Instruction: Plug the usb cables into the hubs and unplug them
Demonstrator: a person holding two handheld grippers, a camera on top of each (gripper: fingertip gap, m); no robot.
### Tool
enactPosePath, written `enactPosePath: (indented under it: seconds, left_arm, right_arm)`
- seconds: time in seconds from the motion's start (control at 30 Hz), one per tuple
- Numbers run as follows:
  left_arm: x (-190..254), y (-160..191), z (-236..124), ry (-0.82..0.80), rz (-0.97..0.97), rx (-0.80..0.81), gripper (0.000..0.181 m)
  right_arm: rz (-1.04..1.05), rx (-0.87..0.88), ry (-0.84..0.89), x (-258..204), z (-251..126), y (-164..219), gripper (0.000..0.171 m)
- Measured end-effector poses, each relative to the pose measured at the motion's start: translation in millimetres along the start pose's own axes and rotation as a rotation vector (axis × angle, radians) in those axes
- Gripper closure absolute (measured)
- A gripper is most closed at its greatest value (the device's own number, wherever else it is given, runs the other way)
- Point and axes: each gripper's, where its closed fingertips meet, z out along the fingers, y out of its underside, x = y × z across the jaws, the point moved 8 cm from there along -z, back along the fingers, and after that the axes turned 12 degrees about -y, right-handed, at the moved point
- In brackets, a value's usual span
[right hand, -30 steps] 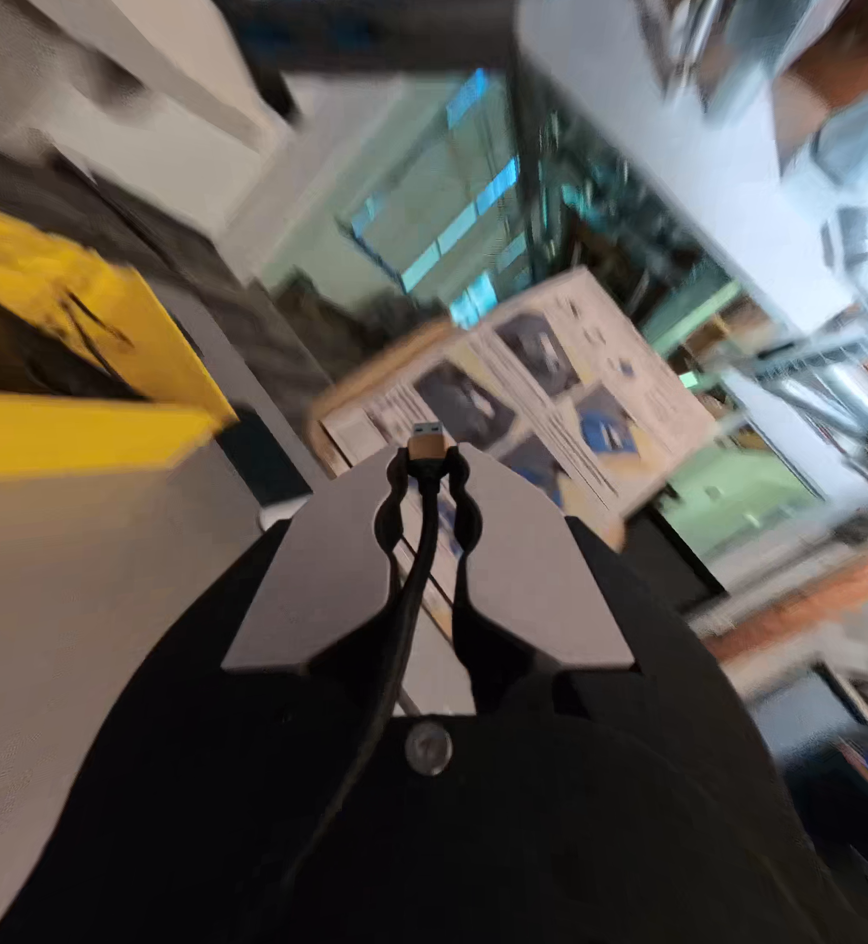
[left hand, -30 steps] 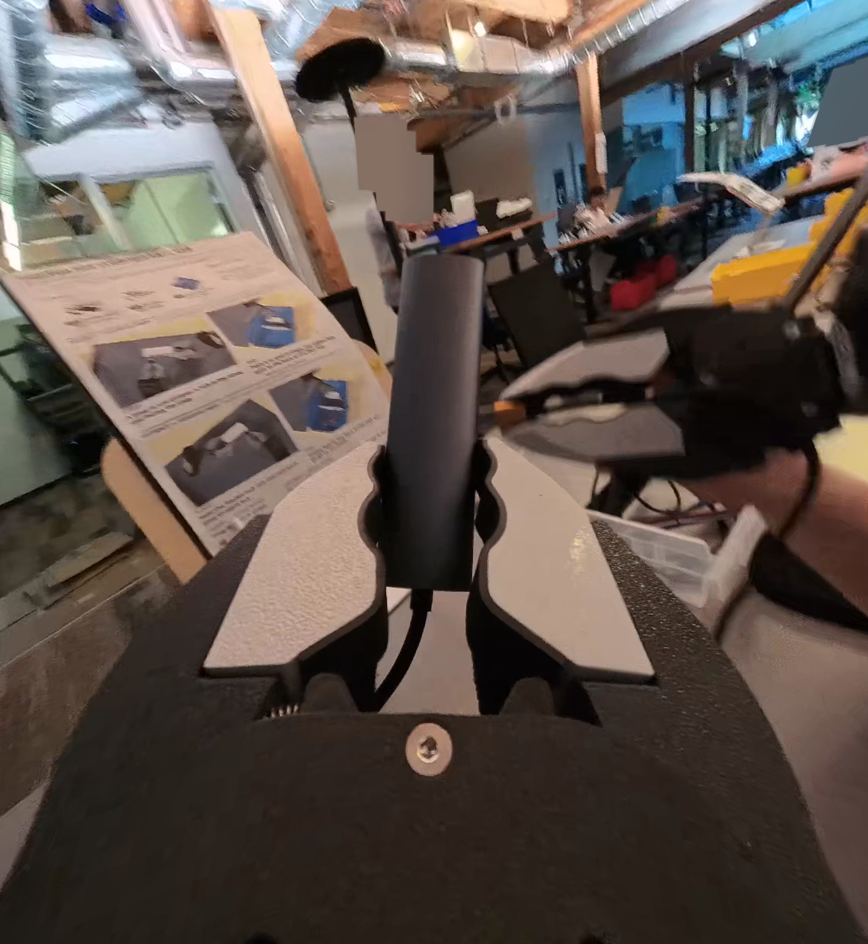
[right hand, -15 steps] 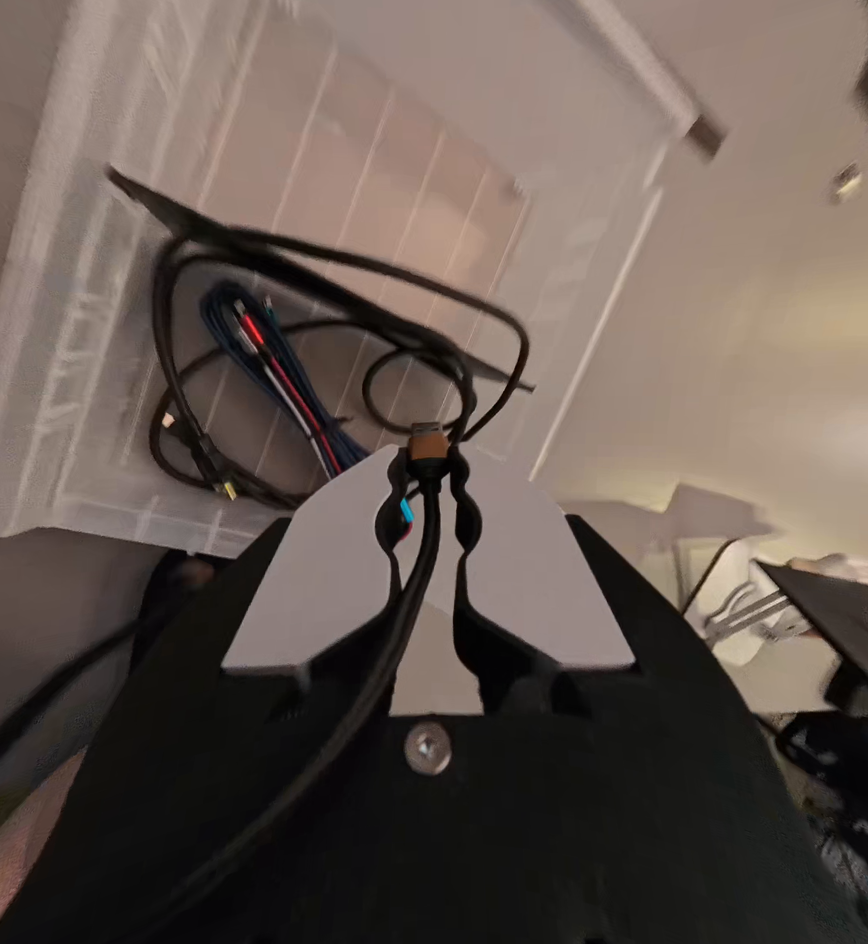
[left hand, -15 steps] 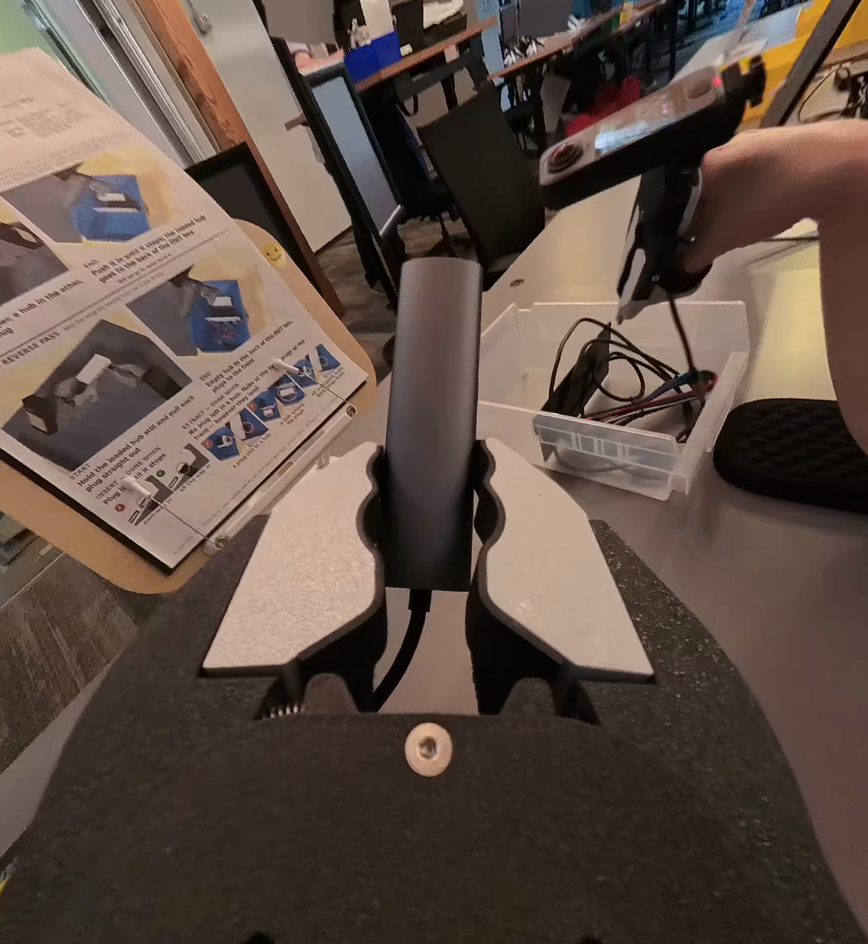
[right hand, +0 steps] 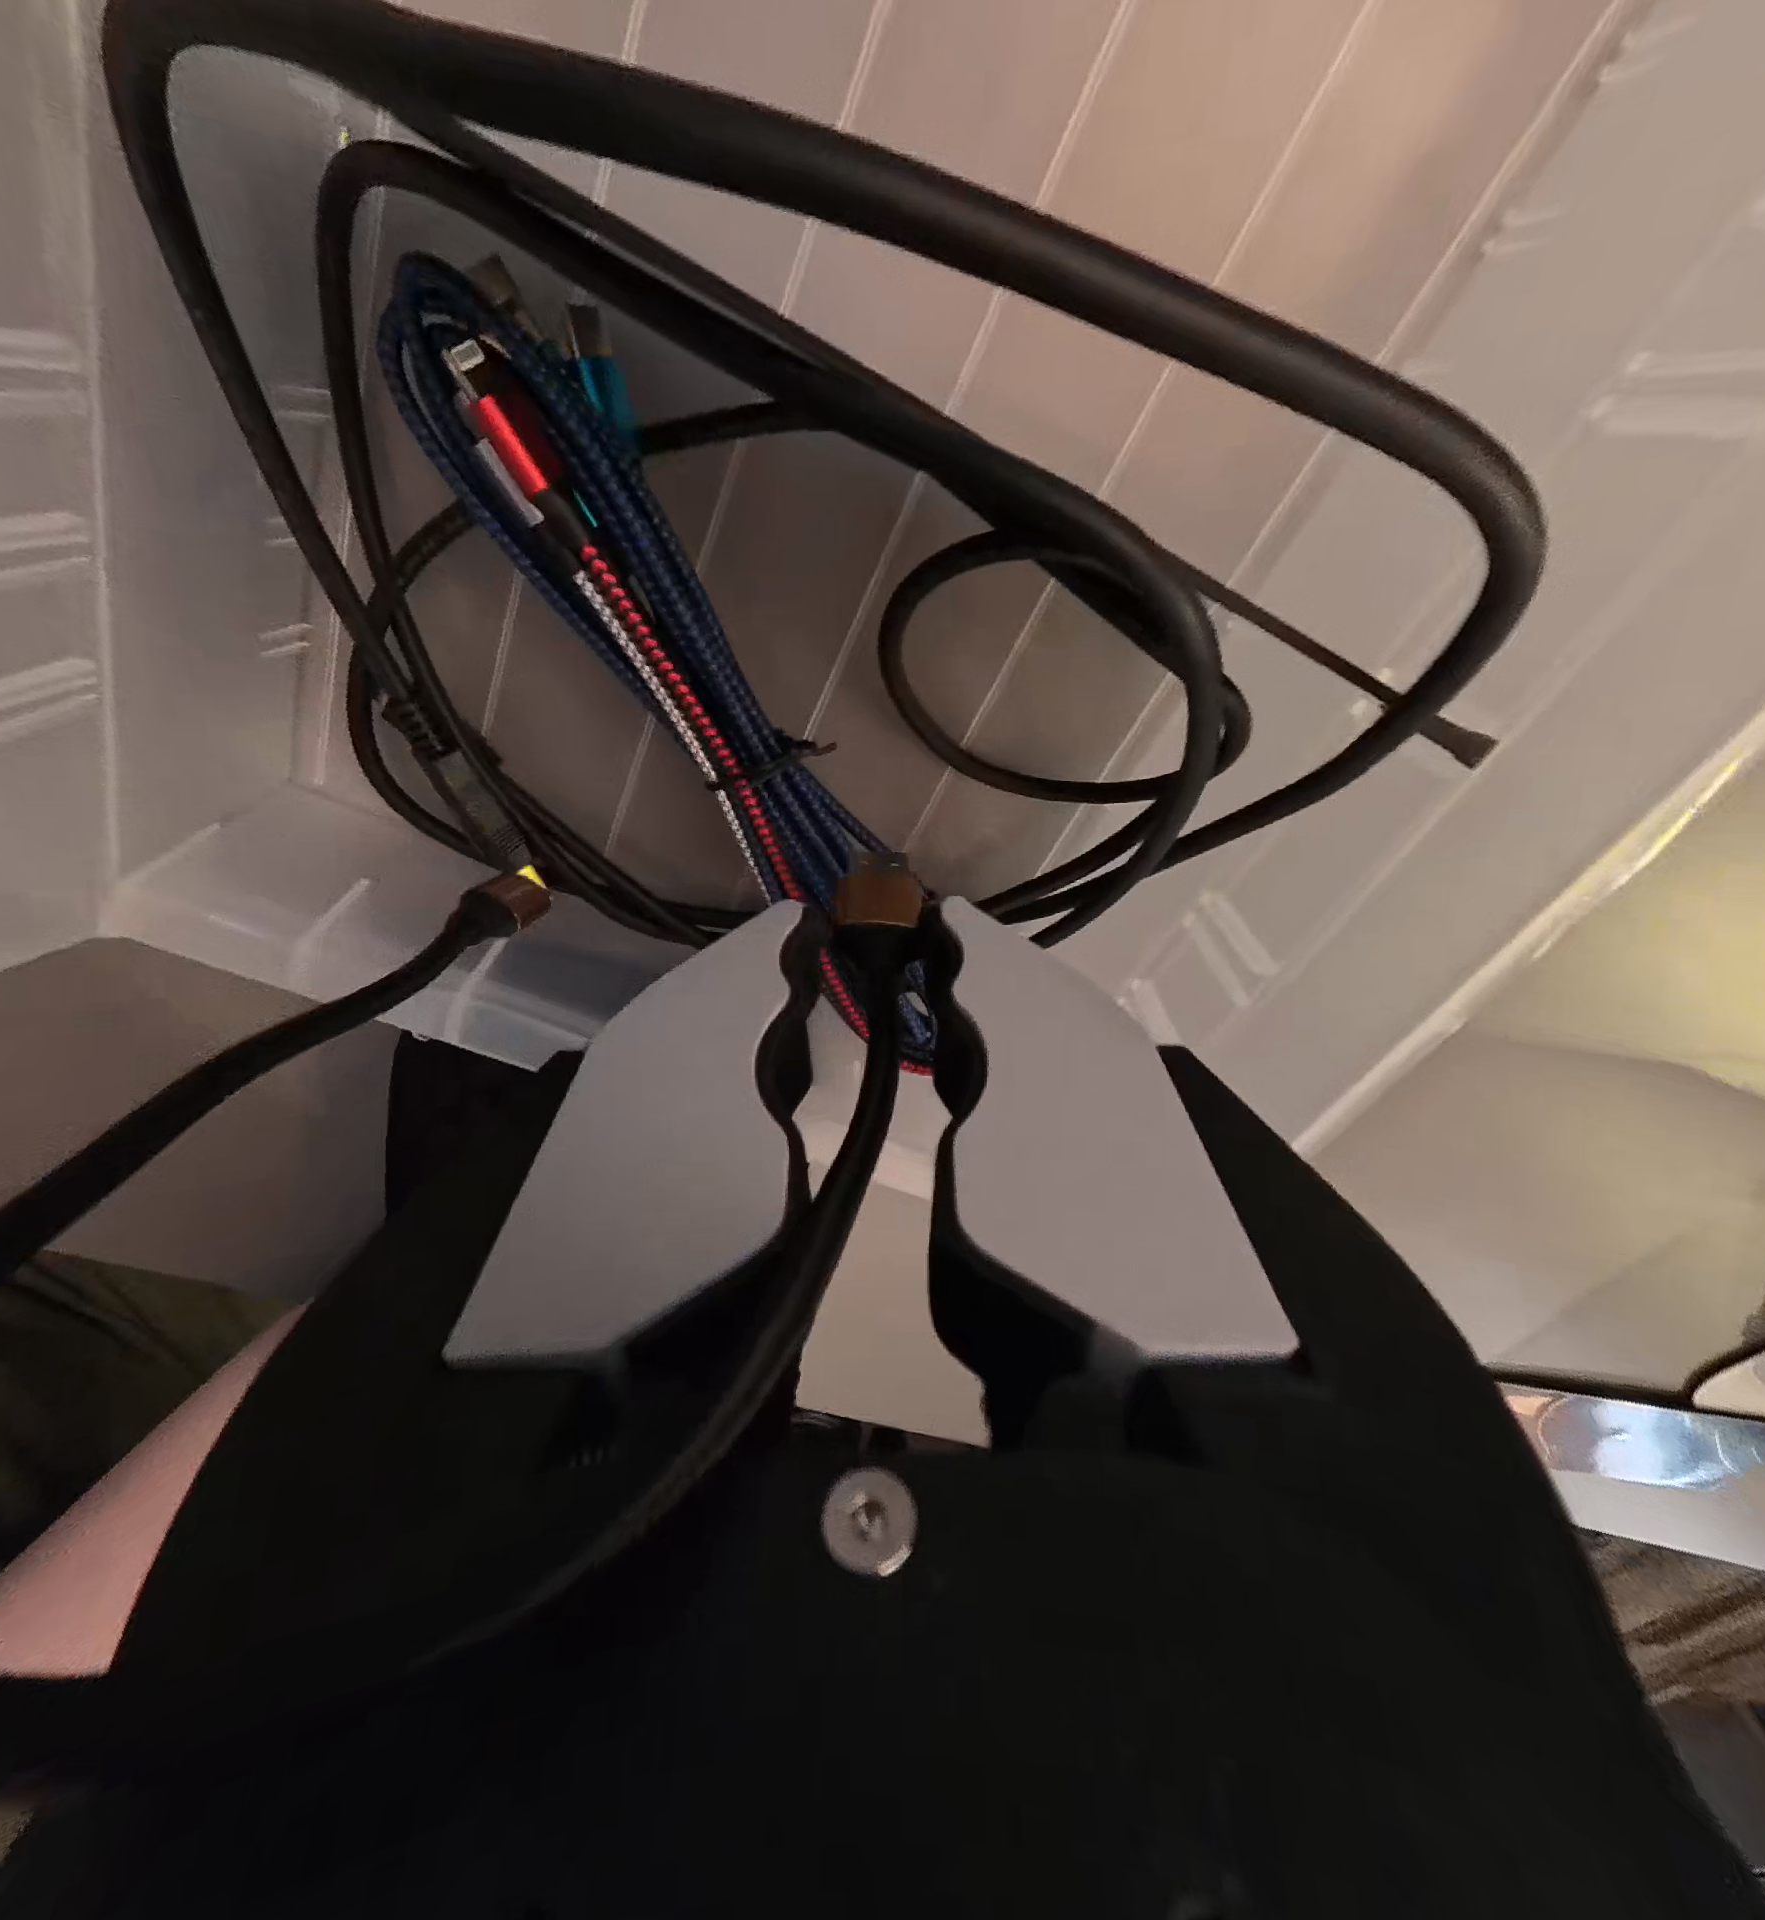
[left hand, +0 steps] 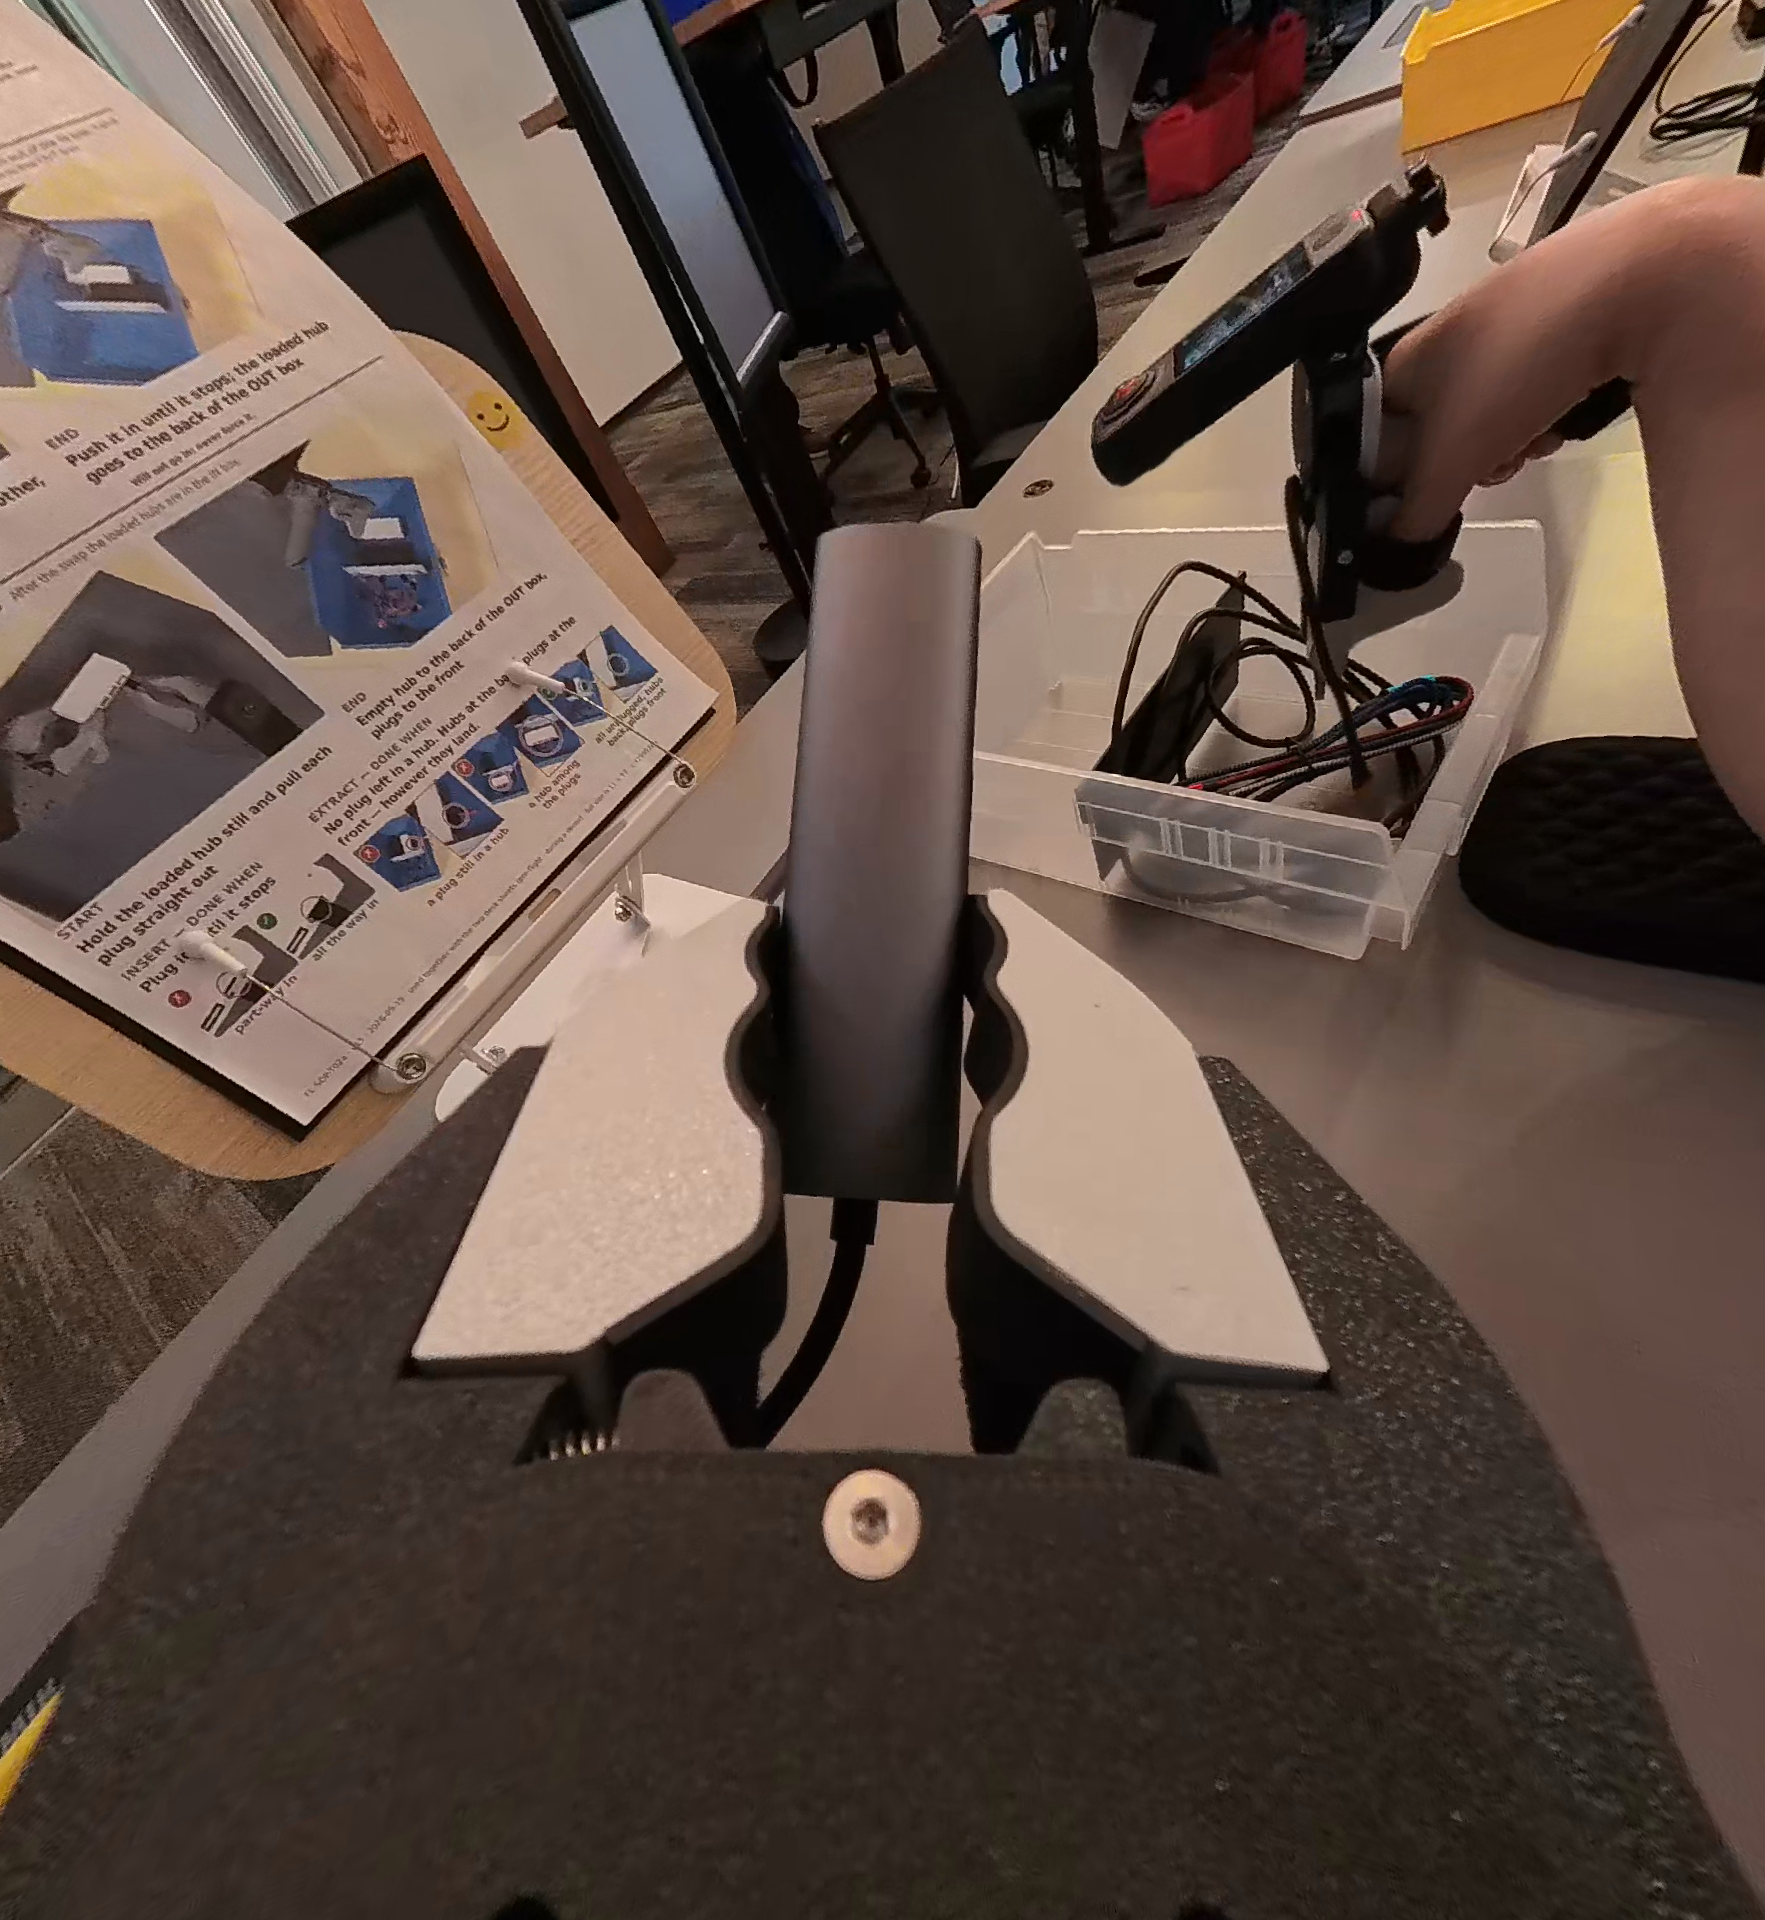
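Left wrist view shows the grey desk (left hand: 1480, 1195) carrying, from largest to smallest, a tilted wooden board with a printed instruction sheet (left hand: 234, 665) at its left edge, a black mesh-patterned pad (left hand: 1667, 862) at the right edge, and a clear plastic bin (left hand: 1262, 883) standing between them toward the far edge. One long black bar-shaped USB hub (left hand: 883, 862) stands upright in the left gripper (left hand: 873, 997), whose jaws are clamped narrowly on its lower half, its own black lead dropping between them.

The right gripper (right hand: 873, 935), seen from the side in the left wrist view (left hand: 1335, 561), points down into the bin, and its jaws pinch one black cable just behind a brown-collared USB plug (right hand: 878, 896). The step in hand looks like dropping an unplugged cable back into the bin. To do it well, I would lower the plug close to the bin floor, clear of the tangle, before letting go, so the trailing cable (right hand: 836, 1195) falls inside and not across the rim. The hub should be held steady and upright meanwhile.

Counted in the bin: one bundle of blue, red and white braided cables (right hand: 649, 623) tied with a black tie, several loops of plain black cable (right hand: 1065, 281) whose number I cannot separate, one more brown-collared plug (right hand: 509, 899) at the near wall, and a flat black object, perhaps a second hub, lying beneath.
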Motion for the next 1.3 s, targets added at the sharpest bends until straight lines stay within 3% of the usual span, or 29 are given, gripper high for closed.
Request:
enactPosePath:
  seconds: [0.17,0.33,0.53,0.7,0.83,0.93,1.0,1.1,1.17,1.3]
  left_arm:
    - [-1,-1,-2,-0.003,0.005,0.004,0.149]
    - [-3,-1,-3,-0.002,0.002,0.002,0.149]
    - [-5,1,-2,0.012,-0.002,-0.007,0.149]
    - [0,7,4,0.053,0.061,-0.044,0.149]
    - [13,10,11,0.106,0.130,-0.077,0.149]
    - [23,12,15,0.135,0.179,-0.093,0.149]
    - [28,13,16,0.150,0.204,-0.102,0.149]
    - [33,14,17,0.164,0.231,-0.104,0.149]
    - [36,14,17,0.181,0.250,-0.102,0.149]
    - [41,16,18,0.196,0.295,-0.112,0.149]
  right_arm:
    - [0.000,-0.022,-0.018,-1,4,0,0.136]
    - [0.004,-0.017,-0.065,-1,4,1,0.137]
    - [-0.088,0.275,-0.011,-23,-48,15,0.141]
    - [-0.453,0.642,0.135,-84,-106,10,0.131]
    - [-1.158,0.922,0.031,-173,-118,-2,0.117]
    - [-1.389,1.058,-0.134,-221,-115,-11,0.105]
    - [-1.426,1.093,-0.152,-234,-109,-21,0.103]
    - [-1.479,0.976,-0.127,-237,-89,-30,0.102]
    - [-1.519,0.946,-0.098,-237,-81,-33,0.115]
    - [-1.583,0.871,-0.200,-239,-70,-35,0.126]
